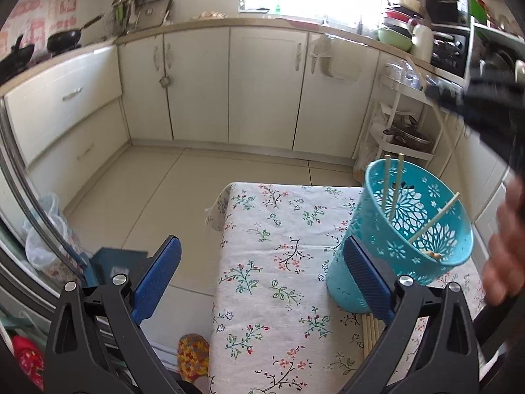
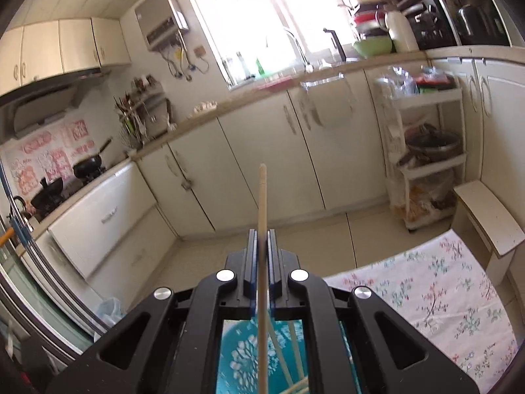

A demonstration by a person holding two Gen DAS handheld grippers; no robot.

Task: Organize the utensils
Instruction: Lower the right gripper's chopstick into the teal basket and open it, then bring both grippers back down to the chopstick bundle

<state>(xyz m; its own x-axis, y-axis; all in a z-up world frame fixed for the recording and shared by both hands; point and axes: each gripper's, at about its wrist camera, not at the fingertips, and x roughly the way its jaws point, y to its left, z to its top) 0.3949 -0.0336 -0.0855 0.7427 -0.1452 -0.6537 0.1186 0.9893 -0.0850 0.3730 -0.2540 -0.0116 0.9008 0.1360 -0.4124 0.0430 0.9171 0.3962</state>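
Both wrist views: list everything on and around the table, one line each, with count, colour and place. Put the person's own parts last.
Table: one, under a white floral cloth, foreground.
Holder basket: one, teal, perforated, on the table's right side, tilted toward the camera.
Chopsticks in basket: three visible, pale wood, leaning inside it.
Loose chopsticks: a few, pale wood, flat on the cloth in front of the basket; count unclear.
Held chopstick: one, pale wood, clamped above the basket.
Stool: one, cream, beyond the table.
Left gripper: black with blue pads, open, its right pad by the basket.
Right gripper: black, shut on the held chopstick.
Hand: one, blurred, right edge.
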